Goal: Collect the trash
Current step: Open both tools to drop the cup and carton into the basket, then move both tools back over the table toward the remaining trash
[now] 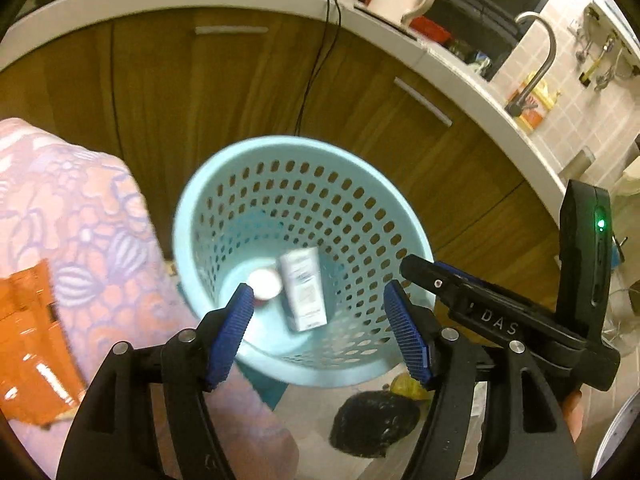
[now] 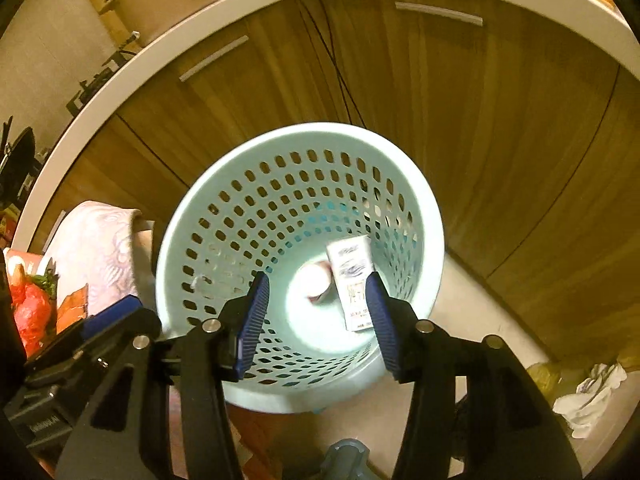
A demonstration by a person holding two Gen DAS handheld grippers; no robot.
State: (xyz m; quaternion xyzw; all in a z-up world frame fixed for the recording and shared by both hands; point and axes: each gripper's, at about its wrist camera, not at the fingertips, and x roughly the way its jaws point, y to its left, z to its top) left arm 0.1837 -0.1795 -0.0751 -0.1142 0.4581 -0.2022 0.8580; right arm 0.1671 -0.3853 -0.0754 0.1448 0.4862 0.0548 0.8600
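My left fingers are spread wide with nothing between them, hanging over the mouth of the pale blue perforated basket. My right fingers are spread apart too and carry nothing, poised above the same basket from the other side. Down on the basket's bottom lies a small white carton, on its side, touching a round white cup just beside it; from my right the carton sits right of the cup. On the floor by the basket's foot rests a crumpled black bag, with a yellowish scrap close to it. Behind the basket stand brown wooden cabinet doors.
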